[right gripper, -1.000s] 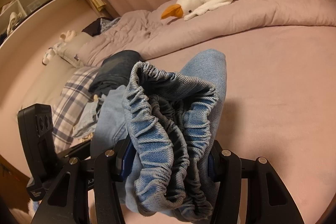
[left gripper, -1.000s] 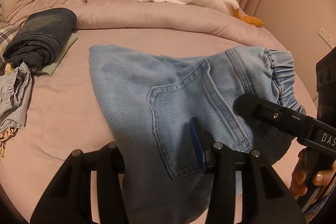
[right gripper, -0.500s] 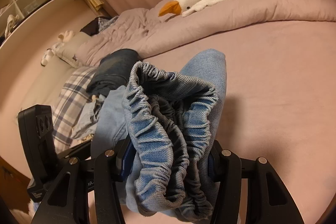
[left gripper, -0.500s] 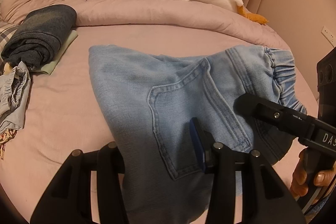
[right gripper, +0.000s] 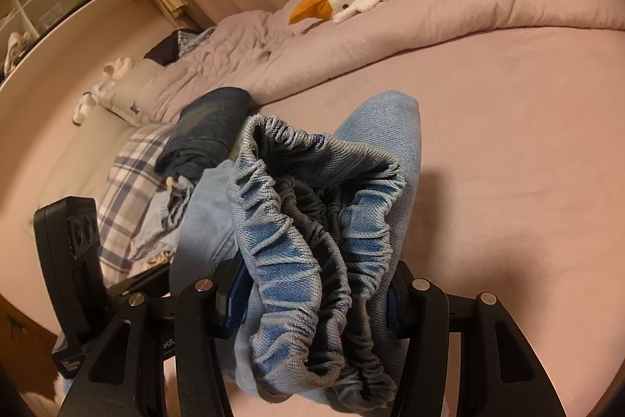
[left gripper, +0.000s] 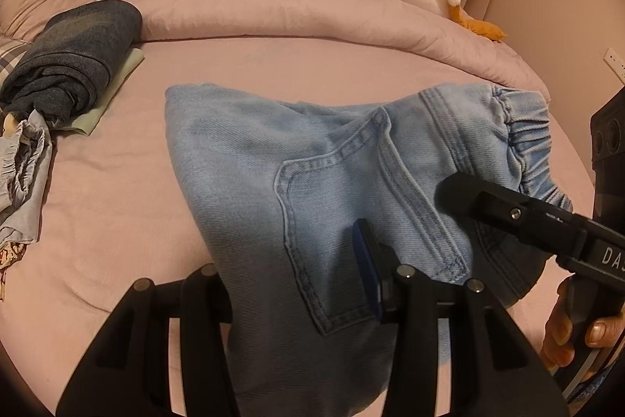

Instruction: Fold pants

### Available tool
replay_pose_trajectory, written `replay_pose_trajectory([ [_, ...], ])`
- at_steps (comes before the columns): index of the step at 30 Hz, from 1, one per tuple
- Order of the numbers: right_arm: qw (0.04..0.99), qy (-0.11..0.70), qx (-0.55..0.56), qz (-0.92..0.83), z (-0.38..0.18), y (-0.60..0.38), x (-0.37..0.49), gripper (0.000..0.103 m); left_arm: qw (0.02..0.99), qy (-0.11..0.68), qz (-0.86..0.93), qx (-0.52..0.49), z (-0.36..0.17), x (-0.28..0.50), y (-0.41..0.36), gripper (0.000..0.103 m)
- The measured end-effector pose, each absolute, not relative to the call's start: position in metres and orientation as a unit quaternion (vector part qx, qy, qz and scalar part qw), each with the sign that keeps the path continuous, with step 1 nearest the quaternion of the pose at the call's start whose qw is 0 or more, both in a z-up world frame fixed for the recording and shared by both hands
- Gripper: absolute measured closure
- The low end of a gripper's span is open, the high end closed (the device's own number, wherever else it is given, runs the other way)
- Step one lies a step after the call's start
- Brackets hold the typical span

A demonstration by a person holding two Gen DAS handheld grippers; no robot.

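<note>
Clearly the jeans (left gripper: 312, 182) are already folded into a thick bundle and are held up over the bed (left gripper: 273, 65), not yet laid down; by my reading, what is left is to set the bundle on the sheet, perhaps near the rolled dark garment (left gripper: 74, 53), and let go. The left gripper (left gripper: 297, 284) is closed on the denim low on the pocket side, cloth filling the gap between its fingers. The right gripper (right gripper: 316, 296) is clamped on the gathered elastic waistband (right gripper: 312, 213), several layers bunched between its fingers. Whether another fold is wanted I cannot judge, since the legs hang below both cameras and are cut off. The left finger of the left gripper is covered by cloth, so its contact is hidden. In the left view only part of the right gripper shows, along with the fingertips (left gripper: 601, 329) holding its handle.
</note>
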State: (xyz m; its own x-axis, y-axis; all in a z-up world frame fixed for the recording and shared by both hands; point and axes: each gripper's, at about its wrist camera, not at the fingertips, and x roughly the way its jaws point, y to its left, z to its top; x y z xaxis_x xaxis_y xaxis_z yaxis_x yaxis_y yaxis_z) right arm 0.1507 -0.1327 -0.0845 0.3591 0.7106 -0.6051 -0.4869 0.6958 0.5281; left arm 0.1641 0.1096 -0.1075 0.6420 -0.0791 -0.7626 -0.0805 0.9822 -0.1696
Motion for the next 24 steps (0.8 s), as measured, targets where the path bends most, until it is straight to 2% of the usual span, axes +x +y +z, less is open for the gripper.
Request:
replay_pose_trajectory([
  [24,0.803,0.457,0.149,0.353,-0.100,-0.126,0.160,0.047,0.889,0.448,0.008,-0.093,-0.127,0.177,0.110,0.058],
])
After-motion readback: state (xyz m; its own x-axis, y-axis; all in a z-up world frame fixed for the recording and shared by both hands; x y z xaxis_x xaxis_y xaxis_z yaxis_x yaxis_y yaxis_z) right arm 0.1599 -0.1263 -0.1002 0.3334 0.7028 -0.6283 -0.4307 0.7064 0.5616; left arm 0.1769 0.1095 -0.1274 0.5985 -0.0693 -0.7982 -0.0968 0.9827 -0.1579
